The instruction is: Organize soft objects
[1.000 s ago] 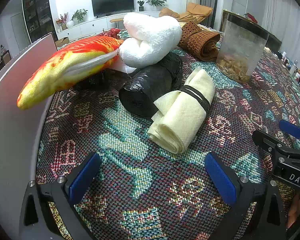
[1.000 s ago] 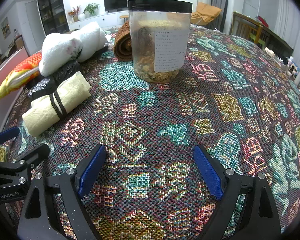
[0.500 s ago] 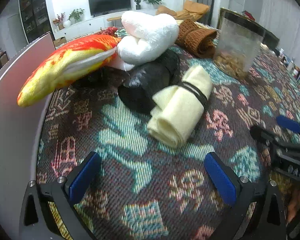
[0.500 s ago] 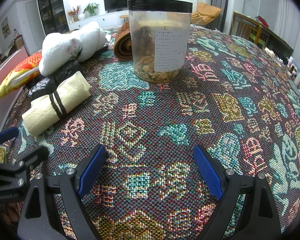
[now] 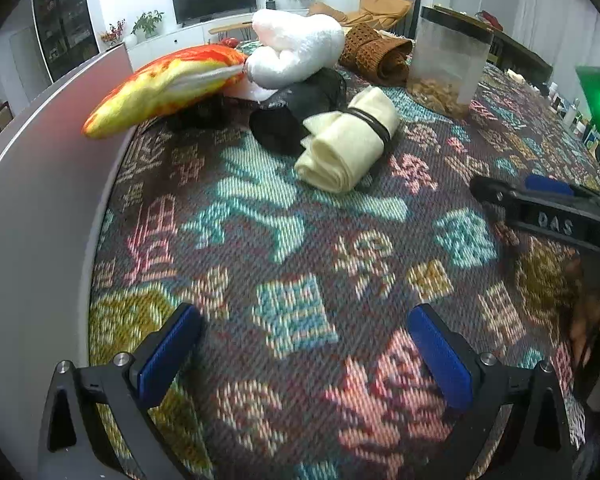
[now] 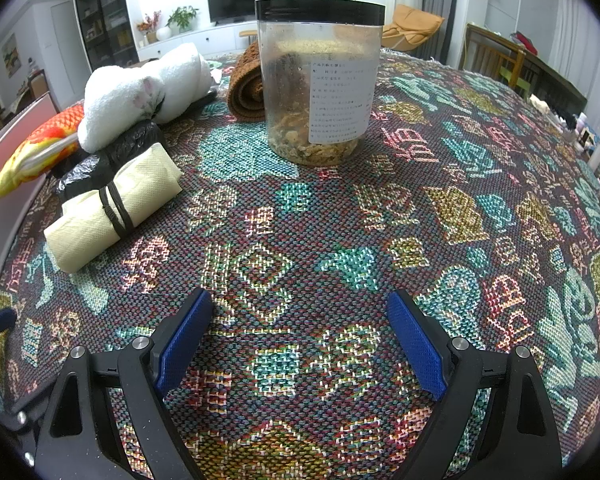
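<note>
A cream cloth roll (image 5: 350, 146) bound with a black band lies on the patterned tablecloth (image 5: 292, 248); it also shows in the right wrist view (image 6: 112, 208). Behind it sit a black plastic bag bundle (image 5: 296, 112), a white plush towel (image 5: 300, 50), a red-yellow plush fish (image 5: 160, 86) and a brown knitted roll (image 5: 374, 56). My left gripper (image 5: 304, 354) is open and empty, well short of the cream roll. My right gripper (image 6: 300, 340) is open and empty over bare cloth, in front of the jar.
A clear plastic jar (image 6: 320, 80) with a black lid and dried contents stands mid-table. A grey-pink panel (image 5: 32, 200) runs along the table's left edge. The right gripper's body (image 5: 548, 212) shows at the right of the left wrist view.
My left gripper has pulled back and away from the soft objects, so they look farther off. The right gripper has stayed still.
</note>
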`<state>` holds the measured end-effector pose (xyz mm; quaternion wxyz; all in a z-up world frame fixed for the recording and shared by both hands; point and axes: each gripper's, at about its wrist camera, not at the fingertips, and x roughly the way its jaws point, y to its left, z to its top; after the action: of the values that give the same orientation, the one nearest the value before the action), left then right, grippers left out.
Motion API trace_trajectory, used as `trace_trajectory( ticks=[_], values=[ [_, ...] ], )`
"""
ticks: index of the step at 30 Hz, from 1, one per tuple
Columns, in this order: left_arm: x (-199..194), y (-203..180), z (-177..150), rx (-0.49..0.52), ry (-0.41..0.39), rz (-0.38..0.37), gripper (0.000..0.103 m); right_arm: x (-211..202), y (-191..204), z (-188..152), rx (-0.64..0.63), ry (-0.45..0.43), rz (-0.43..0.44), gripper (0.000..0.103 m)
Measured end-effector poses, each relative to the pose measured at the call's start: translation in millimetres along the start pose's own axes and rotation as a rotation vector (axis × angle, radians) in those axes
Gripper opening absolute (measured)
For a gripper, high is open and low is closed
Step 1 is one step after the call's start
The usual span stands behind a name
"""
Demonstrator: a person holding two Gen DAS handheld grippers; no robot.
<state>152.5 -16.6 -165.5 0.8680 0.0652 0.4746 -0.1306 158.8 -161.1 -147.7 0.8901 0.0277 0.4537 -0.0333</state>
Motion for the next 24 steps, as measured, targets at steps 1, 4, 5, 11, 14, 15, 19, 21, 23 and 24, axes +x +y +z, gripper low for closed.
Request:
trace_trajectory(
  ticks=[1, 4, 5, 11, 14, 15, 19, 21, 23, 24],
  values=[
    [-2.6, -0.1, -3.9, 0.002, -0.001, 0.000, 0.103, -0.1, -0.7, -0.1, 0.001, 0.000, 0.004, 0.092],
    [-10.2, 0.0, -14.6, 0.008, 0.008, -0.008, 0.103, -0.1, 0.3, 0.2, -0.002, 0.007, 0.015, 0.095],
    [-12.7, 0.6, -18.1, 0.012, 0.008, -0.012, 0.103, 1.6, 1.8, 1.6, -0.014, 0.017, 0.017, 0.096],
    [-24.9, 1.5, -38.4, 0.032, -0.040, -0.023, 0.103, 0.0, 22.5, 36.1, 0.124, 0.120, 0.340, 0.095],
    [-25.9, 0.8, -41.0, 0.027, -0.055, -0.019, 0.103, 16.7, 67.9, 55.9, 0.072, 0.170, 0.374, 0.095],
    [-26.2, 0.8, -41.3, 0.025, -0.057, -0.018, 0.103, 23.1, 80.5, 59.7, 0.057, 0.183, 0.376, 0.094],
    [-27.7, 0.3, -43.9, 0.031, -0.066, -0.021, 0.103, 40.9, 113.7, 69.4, -0.064, 0.166, 0.248, 0.088],
    [-27.7, 1.1, -43.9, 0.039, -0.068, -0.027, 0.103, 35.9, 106.0, 65.8, -0.068, 0.152, 0.245, 0.066],
    [-28.8, 0.8, -45.6, 0.041, -0.072, -0.028, 0.103, 25.5, 88.7, 56.7, -0.085, 0.150, 0.247, 0.046],
    [-28.9, 0.8, -45.9, 0.039, -0.075, -0.027, 0.103, 20.0, 79.8, 51.4, -0.100, 0.141, 0.227, 0.046]
  ],
)
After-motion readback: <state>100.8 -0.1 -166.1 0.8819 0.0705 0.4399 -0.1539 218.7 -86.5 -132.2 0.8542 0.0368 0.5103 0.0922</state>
